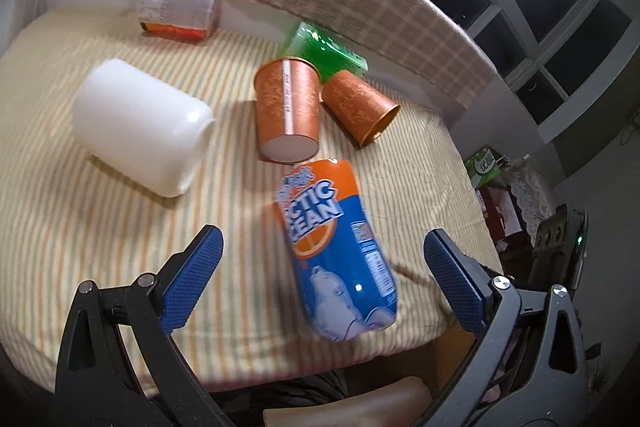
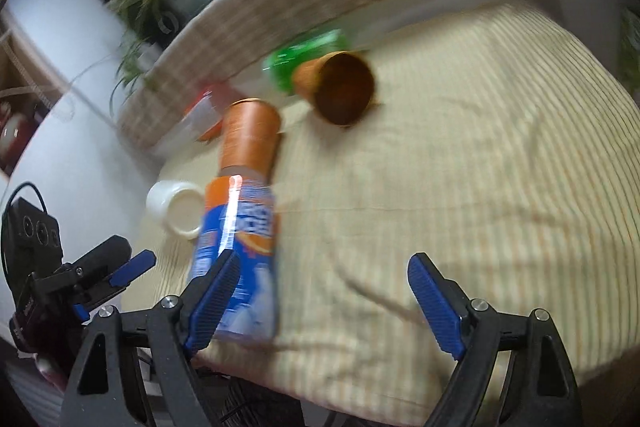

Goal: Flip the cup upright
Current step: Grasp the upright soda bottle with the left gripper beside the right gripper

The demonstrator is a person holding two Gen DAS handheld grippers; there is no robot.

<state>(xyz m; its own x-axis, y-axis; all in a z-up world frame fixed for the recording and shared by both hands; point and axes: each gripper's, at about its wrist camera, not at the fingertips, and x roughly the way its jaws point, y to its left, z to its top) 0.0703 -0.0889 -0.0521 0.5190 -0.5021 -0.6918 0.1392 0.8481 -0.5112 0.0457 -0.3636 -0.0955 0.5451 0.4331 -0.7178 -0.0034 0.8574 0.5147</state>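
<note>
The left gripper [image 1: 322, 267] hangs over the near edge of the counter [image 1: 100, 211] with its jaws wide apart and nothing between them but air above the blue-and-orange can [image 1: 340, 255], which lies on its side just beneath. The right gripper [image 2: 320, 291] also has its jaws spread apart and empty; in its view the one can [image 2: 240, 259] sits just past its left finger, and the picture is too blurred to tell if they touch. Two orange paper cups are on the striped cloth. One cup [image 1: 288, 111] stands upside down right behind the can, its white base facing up. The second cup [image 1: 360, 109] lies on its side just right of that one, its open mouth [image 2: 346, 89] turned toward the right wrist camera. One green box [image 1: 326, 53] lies behind the two cups, one white jar [image 1: 144, 127] lies on its side left of the can, and one orange packet [image 1: 180, 7] sits beyond the jar.
</note>
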